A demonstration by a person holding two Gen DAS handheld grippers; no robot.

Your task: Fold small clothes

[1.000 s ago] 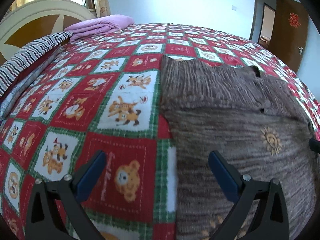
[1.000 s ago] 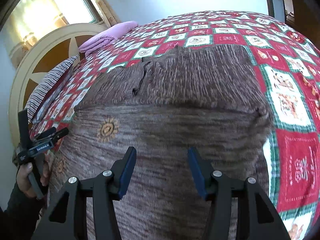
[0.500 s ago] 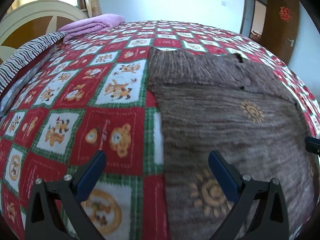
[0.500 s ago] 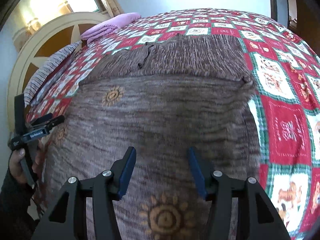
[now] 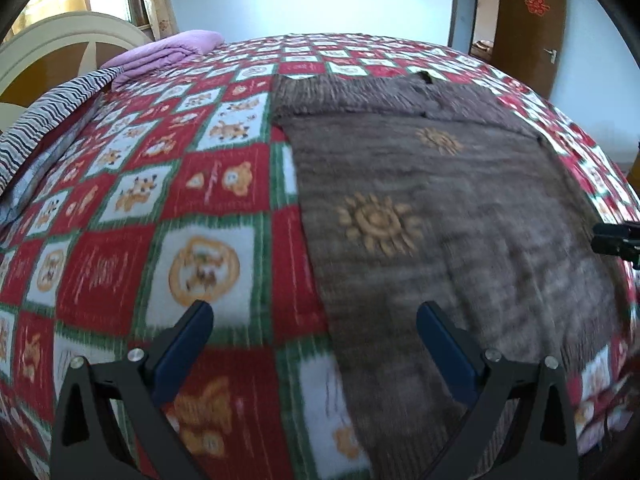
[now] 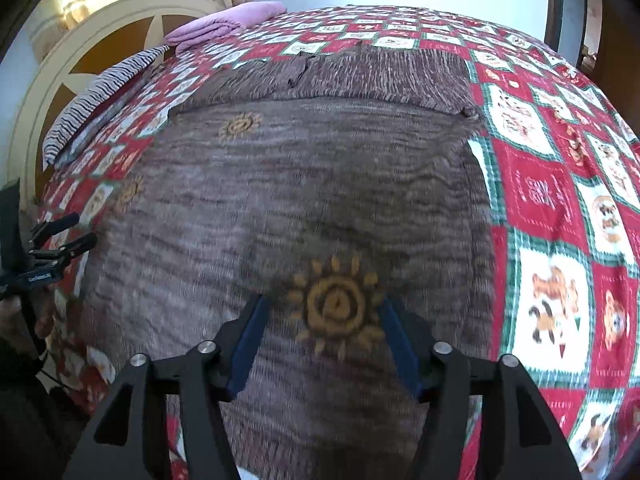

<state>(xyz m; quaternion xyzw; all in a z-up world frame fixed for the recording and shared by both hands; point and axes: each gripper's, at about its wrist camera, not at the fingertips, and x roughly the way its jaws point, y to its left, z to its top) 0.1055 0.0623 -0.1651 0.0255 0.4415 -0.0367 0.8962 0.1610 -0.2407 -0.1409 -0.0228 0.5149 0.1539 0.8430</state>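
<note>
Brown knitted sweater lies spread flat on the bed's red, green and white cartoon quilt, with yellow sun motifs scattered over its front. Its far end is folded into a band lying across the body, with a small dark opening near the middle of that band. Left of the sweater, at the far corner of the quilt, a striped cloth runs along the bed's edge, and a folded lilac blanket sits beside it against the cream headboard.

The left claw hangs just above the sweater's left edge, its blue pads wide apart with nothing between them: one pad is over the quilt, the other over the knit. In the right wrist view this claw appears small at the sweater's left, cut off by the frame edge, and the holding hand is too dark to make out.

The right claw hovers over the sweater's near part, fingers parted on either side of a sun motif and gripping nothing. The sweater's near hem is hidden behind both claw frames, and motion blur smears its near half. Right of the sweater, beyond the quilt, a brown door stands against the wall.
</note>
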